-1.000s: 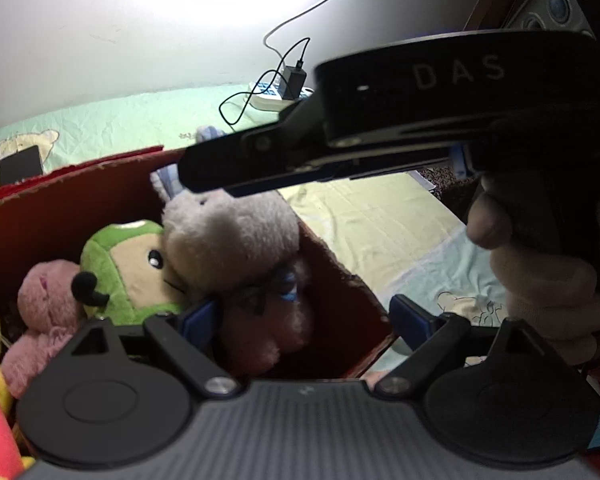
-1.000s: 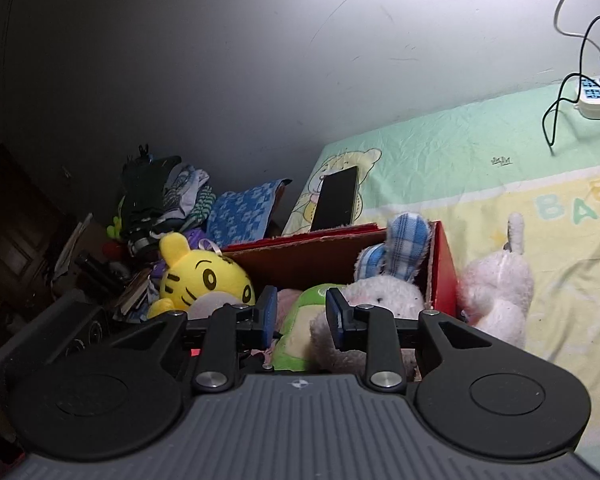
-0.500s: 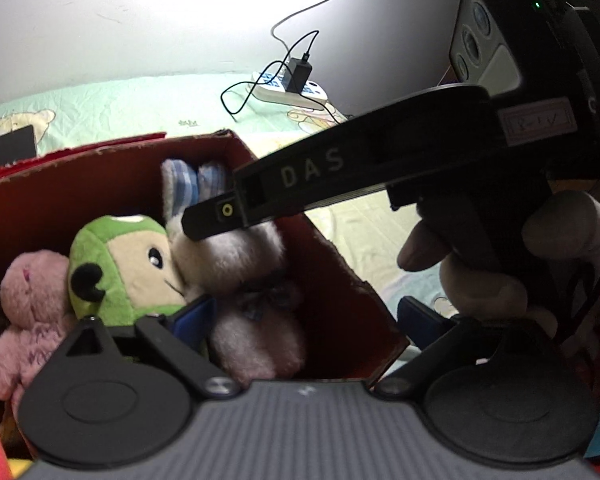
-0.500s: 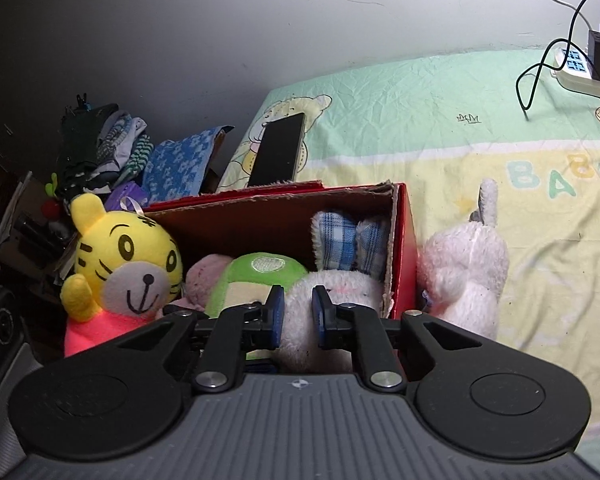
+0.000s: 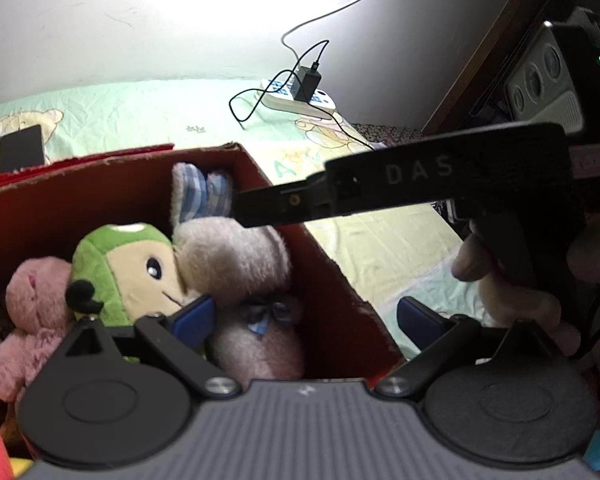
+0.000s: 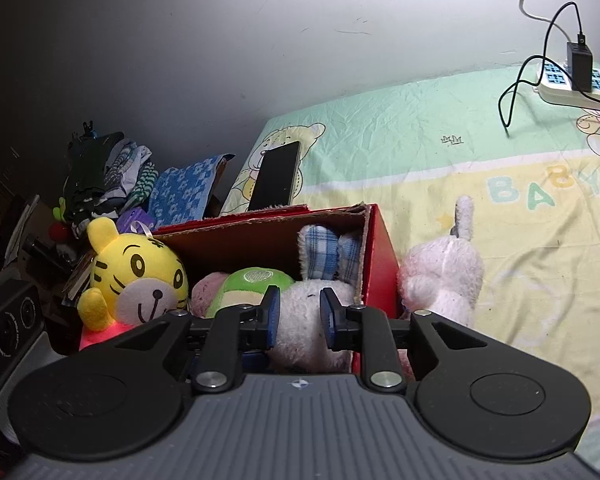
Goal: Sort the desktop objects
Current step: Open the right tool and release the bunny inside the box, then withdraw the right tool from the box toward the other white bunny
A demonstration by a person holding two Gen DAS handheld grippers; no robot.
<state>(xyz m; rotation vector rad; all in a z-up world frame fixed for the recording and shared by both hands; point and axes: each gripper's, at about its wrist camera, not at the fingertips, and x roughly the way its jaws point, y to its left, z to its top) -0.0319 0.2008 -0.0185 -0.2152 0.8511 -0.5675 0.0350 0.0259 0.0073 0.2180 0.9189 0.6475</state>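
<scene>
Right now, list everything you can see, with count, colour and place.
bedsheet: one, green-yellow, underneath.
box: one, red, on bedsheet.
rabbit: one, white, checked ears, in box.
green toy: one, in box.
pink toy: one, in box.
tiger: one, yellow, box's left end.
white toy: one, right of box.
phone: one, black, behind box.
power strip: one, white, far corner.
left fingers: two, blue-padded, wide open.
right fingers: two, blue-padded, jaws opening over rabbit, gripping nothing.

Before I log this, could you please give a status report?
Left hand-held gripper open, empty. Right hand-held gripper opening, white rabbit in red box showing between jaws, not pinched. White plush outside box.
</scene>
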